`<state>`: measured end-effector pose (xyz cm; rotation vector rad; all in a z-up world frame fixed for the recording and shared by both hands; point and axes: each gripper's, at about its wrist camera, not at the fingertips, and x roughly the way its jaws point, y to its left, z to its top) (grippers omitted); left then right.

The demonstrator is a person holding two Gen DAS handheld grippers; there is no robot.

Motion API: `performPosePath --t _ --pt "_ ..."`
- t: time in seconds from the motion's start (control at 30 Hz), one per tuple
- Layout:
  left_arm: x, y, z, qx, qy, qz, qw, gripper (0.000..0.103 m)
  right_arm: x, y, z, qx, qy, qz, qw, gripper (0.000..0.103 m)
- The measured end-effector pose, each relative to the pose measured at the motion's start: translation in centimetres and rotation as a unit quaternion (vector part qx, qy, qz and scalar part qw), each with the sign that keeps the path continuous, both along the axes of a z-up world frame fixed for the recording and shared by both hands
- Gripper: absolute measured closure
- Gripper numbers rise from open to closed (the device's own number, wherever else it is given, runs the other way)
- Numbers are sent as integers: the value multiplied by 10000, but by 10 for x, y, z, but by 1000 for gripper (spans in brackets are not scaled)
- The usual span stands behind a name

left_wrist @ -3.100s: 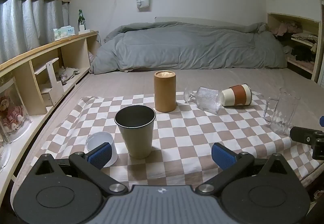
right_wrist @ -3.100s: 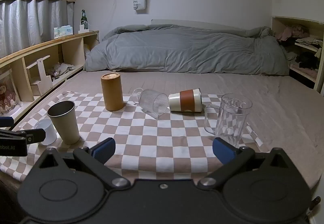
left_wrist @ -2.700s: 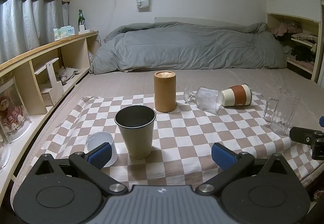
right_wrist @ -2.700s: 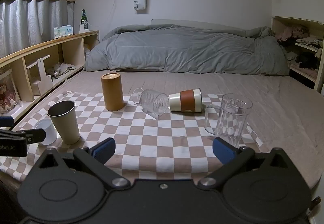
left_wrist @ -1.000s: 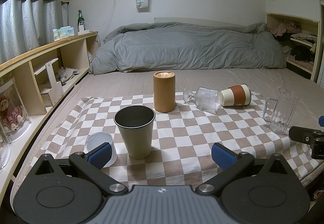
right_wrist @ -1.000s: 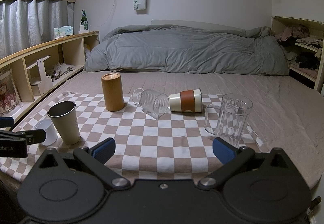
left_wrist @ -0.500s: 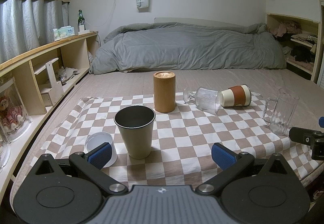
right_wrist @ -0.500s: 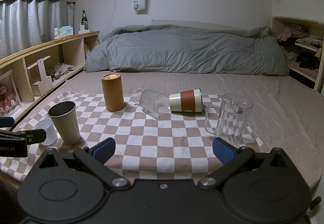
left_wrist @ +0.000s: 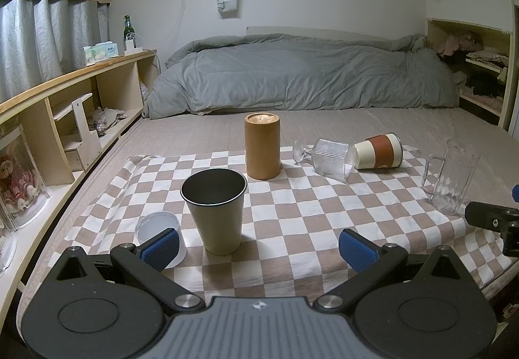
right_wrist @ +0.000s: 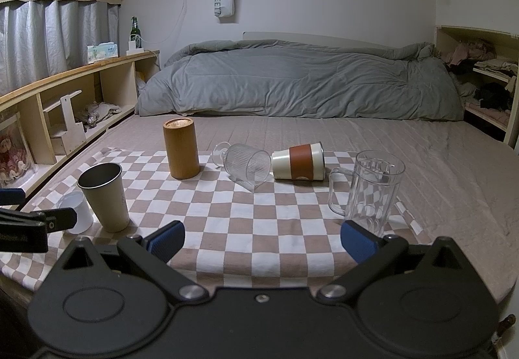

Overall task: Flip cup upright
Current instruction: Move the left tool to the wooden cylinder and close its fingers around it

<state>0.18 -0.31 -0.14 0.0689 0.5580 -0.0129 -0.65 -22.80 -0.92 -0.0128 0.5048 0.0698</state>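
A cream cup with a brown band [left_wrist: 378,151] [right_wrist: 298,162] lies on its side at the far side of the checkered cloth [left_wrist: 292,206] [right_wrist: 227,213]. A ribbed clear stemmed glass [left_wrist: 327,156] [right_wrist: 246,166] lies on its side just left of it, touching or nearly so. My left gripper [left_wrist: 259,244] is open and empty at the cloth's near edge, behind a grey metal cup [left_wrist: 214,208]. My right gripper [right_wrist: 262,240] is open and empty at the near edge, close to a clear mug [right_wrist: 369,193].
An upright tan cylinder [left_wrist: 262,145] [right_wrist: 181,148] stands left of the fallen glass. The metal cup [right_wrist: 103,197] and a small white cup [left_wrist: 160,235] [right_wrist: 73,211] stand near left. The clear mug [left_wrist: 451,174] stands upright at right. A grey duvet [left_wrist: 308,77] lies behind; wooden shelves [left_wrist: 65,99] run along the left.
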Motion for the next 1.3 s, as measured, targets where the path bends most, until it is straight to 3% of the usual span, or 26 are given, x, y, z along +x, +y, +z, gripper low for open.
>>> performPosePath --t 0.17,0.37,0.7,0.83,0.97,1.3 --pt "10 -7 1 65 80 -144 9998 0 1 -2 2 16 8 6 10000 0" --pt "37 -18 8 -152 102 -486 9987 0 -1 -3 1 91 -11 -3 10000 0" --pt "144 -40 31 287 -280 -269 9988 1 1 -22 0 252 36 -35 9997 0" --pt "200 -52 15 749 -174 11 9970 3 1 -34 -1 360 70 -109 9993 0" --pt "253 -57 -9 914 116 337 9952 8 2 -42 -3 440 105 -122 9989 0" --pt "321 -45 -43 616 274 963 9931 14 8 -60 -5 599 230 -201 9977 0"
